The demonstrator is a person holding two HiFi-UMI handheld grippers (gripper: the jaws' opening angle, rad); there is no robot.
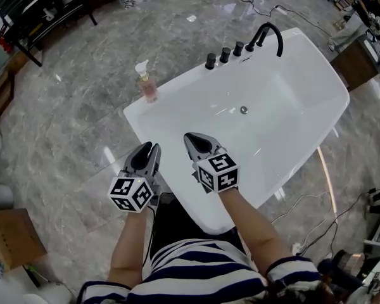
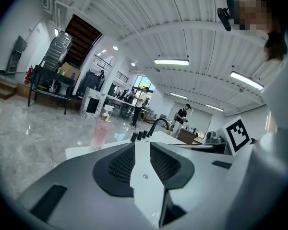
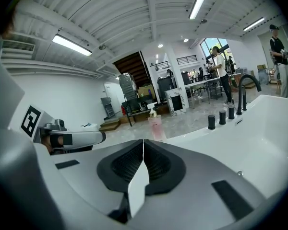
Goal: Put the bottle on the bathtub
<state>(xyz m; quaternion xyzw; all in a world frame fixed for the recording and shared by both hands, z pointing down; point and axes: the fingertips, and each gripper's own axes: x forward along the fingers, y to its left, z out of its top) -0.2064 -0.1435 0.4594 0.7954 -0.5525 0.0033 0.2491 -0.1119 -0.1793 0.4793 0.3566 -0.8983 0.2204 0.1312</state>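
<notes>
Bathtub (image 1: 316, 68), white and by far the largest thing in view, stretches away from the person over a grey marble floor (image 1: 69, 106). Judging by how things lie, the placing step is already over: the bottle stands on the tub's rim and neither tool holds it. All that seems left is to draw the hands back, and no fresh grasp looks called for. The tub's basin holds nothing loose, only a small drain (image 1: 244, 110) set in its bottom.

The left gripper (image 1: 153, 147) and right gripper (image 1: 189, 137) hover side by side over the tub's near end. Each has its jaws pressed together with nothing between them. A black faucet (image 1: 270, 35) arches over the far rim, with a row of black knobs (image 1: 225, 55) beside it. The bottle (image 1: 147, 86), pink with a pump top, stands upright on the rim's left corner, well apart from both grippers.
</notes>
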